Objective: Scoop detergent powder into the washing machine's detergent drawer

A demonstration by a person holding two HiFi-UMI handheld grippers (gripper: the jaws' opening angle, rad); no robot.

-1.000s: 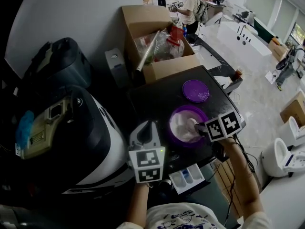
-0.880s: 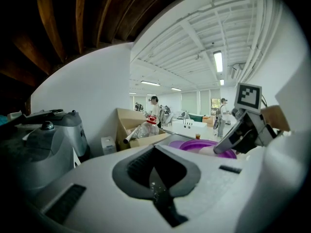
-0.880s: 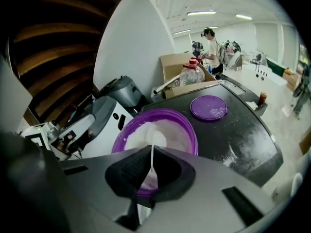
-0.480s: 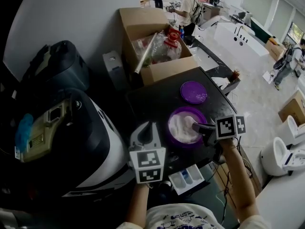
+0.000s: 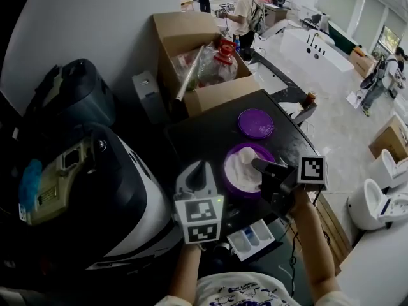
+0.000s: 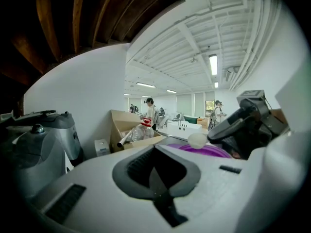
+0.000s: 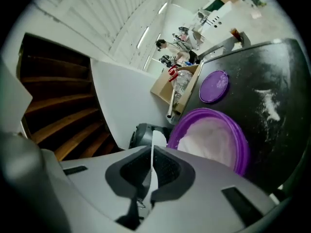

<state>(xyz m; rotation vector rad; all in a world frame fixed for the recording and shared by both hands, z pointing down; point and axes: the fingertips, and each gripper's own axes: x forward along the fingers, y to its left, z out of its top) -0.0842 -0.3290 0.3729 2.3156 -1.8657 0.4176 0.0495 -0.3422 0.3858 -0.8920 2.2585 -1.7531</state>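
Note:
A purple bowl (image 5: 237, 185) of white detergent powder stands on the black top (image 5: 204, 132); the right gripper view shows this bowl (image 7: 238, 144) just ahead. My right gripper (image 5: 260, 167) is shut on the thin handle of a white spoon (image 7: 154, 152) and hangs over the bowl's right side. The spoon head (image 5: 248, 153) is raised above the powder, also seen as a white spoon head (image 6: 198, 140) in the left gripper view. My left gripper (image 5: 199, 167) is shut and holds nothing, just left of the bowl. The open detergent drawer (image 5: 250, 238) juts out below the top's front edge.
The bowl's purple lid (image 5: 256, 123) lies behind it. Spilled powder (image 7: 269, 103) marks the top to the right. A cardboard box (image 5: 197, 62) of clutter stands at the back. A white washing machine body (image 5: 127, 190) is at left. People stand far off.
My right gripper has risen and tilted, bringing the spoon head up out of the powder toward the bowl's far side. The left gripper has stayed put.

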